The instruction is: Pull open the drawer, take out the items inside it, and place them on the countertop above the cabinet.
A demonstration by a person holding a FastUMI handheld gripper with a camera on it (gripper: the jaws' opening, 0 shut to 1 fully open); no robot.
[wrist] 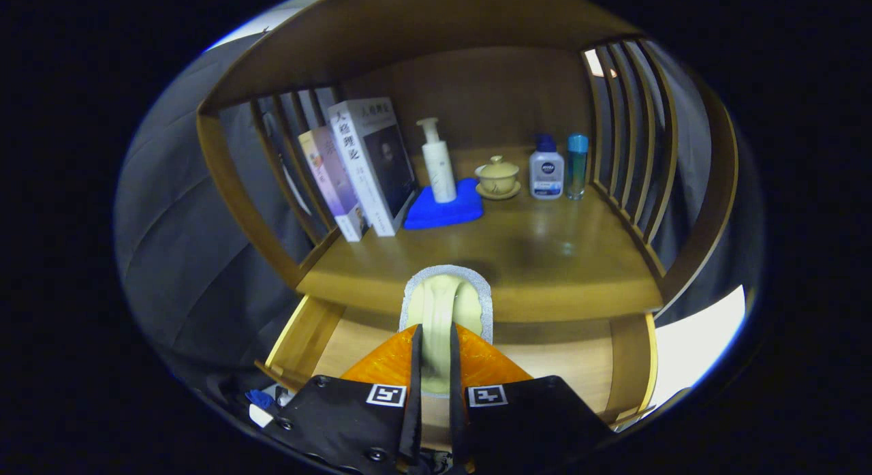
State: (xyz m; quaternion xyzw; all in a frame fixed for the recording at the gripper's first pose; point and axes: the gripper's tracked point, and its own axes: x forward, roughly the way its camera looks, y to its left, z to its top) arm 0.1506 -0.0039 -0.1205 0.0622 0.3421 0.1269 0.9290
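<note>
Gripper view: a pale, grey-edged item (446,304) is seen clamped between the fingers of the hand-held gripper (434,356), which are drawn close together on it. It is held above the pulled-open drawer (579,362), at the front edge of the table (545,257) over the cabinet. Beyond the fingers, at the back of the table, two books (368,165), a pump bottle (438,163) on a blue cloth (436,212), a lidded cup (497,176) and two small bottles (560,167) are lined up.

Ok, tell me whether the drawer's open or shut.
Open: the drawer juts out below the countertop, while the gripper pinches a pale item.
</note>
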